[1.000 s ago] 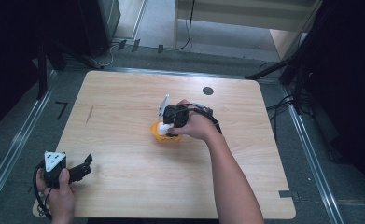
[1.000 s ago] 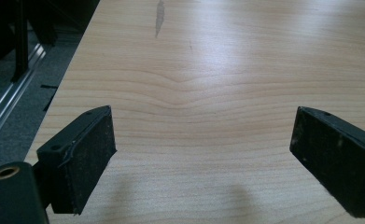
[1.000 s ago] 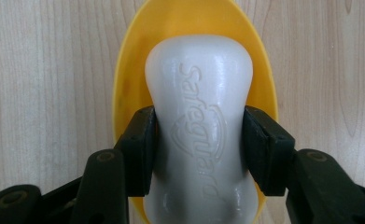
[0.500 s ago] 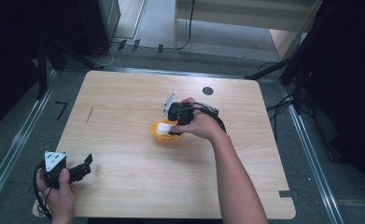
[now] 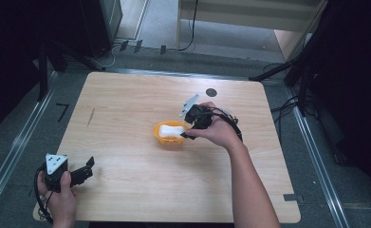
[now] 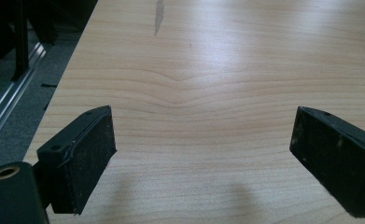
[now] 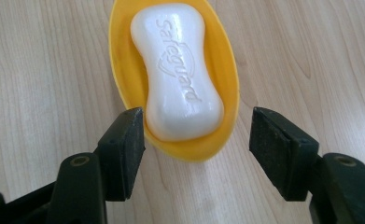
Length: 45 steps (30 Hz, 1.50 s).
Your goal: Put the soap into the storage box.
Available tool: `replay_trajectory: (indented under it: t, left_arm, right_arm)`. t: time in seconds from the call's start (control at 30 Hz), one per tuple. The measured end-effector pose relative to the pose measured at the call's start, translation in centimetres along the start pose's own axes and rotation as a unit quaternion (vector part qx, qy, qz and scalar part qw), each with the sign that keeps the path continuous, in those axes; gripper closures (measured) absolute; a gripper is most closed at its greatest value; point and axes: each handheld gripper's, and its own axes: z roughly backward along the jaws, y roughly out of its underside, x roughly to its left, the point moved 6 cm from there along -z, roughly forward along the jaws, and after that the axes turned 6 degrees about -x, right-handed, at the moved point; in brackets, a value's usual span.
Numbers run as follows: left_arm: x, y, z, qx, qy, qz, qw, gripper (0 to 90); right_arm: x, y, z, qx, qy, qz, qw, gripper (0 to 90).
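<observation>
A white bar of soap (image 7: pixel 178 70) (image 5: pixel 170 129) lies in a yellow oval dish (image 7: pixel 124 74) (image 5: pixel 160 137) near the middle of the wooden table (image 5: pixel 140 190). My right gripper (image 7: pixel 196 140) (image 5: pixel 189 126) hovers at the dish's right end, open, its jaws straddling the near end of the dish without touching the soap. My left gripper (image 6: pixel 203 154) (image 5: pixel 86 168) rests at the table's front left corner, open, with bare wood between its jaws.
A small dark round mark (image 5: pixel 211 92) sits on the table behind the dish. A thin dark streak (image 5: pixel 91 117) (image 6: pixel 159 14) marks the wood at the left. Floor rails (image 5: pixel 12 152) run along both sides of the table.
My right gripper has drawn back to the right, off the dish, leaving the soap uncovered in it. The left gripper has stayed put.
</observation>
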Motion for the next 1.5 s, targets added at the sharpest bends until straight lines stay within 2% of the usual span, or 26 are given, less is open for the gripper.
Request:
replay_trajectory:
  t: [0.37, 0.83, 0.97, 1.07, 1.2, 1.27, 1.5]
  left_arm:
    - [0.0, 0.0, 0.0, -0.001, 0.001, 0.002, 1.0, 7.2]
    - [0.0, 0.0, 0.0, 0.0, 0.001, 0.001, 1.0, 7.2]
    - [0.0, 0.0, 0.0, -0.001, 0.002, 0.001, 1.0, 7.2]
    - [-0.1, 0.0, 0.0, 0.001, 0.003, 0.0, 1.0, 7.2]
    - [-0.1, 0.0, 0.0, 0.0, 0.003, 0.0, 1.0, 7.2]
    - [-0.1, 0.0, 0.0, 0.001, 0.003, 0.0, 1.0, 7.2]
    - [-0.1, 0.0, 0.0, 0.001, 0.003, 0.0, 1.0, 7.2]
  right_arm:
    - [0.3, 2.0, 1.2, -0.003, 0.007, -0.02, 0.9998, 35.6]
    - [0.9, 6.3, 1.6, -0.004, 0.008, -0.06, 0.9982, 35.2]
    - [1.3, 7.6, 1.7, -0.002, 0.01, -0.079, 0.9968, 34.1]
    - [1.8, 8.8, 1.9, -0.004, 0.02, -0.098, 0.9949, 29.9]
    - [2.0, 9.6, 2.1, -0.007, 0.027, -0.107, 0.9939, 26.8]
    - [2.3, 10.5, 2.4, -0.011, 0.036, -0.126, 0.9914, 21.6]
    - [2.9, 11.8, 3.0, -0.02, 0.053, -0.145, 0.9878, 14.0]
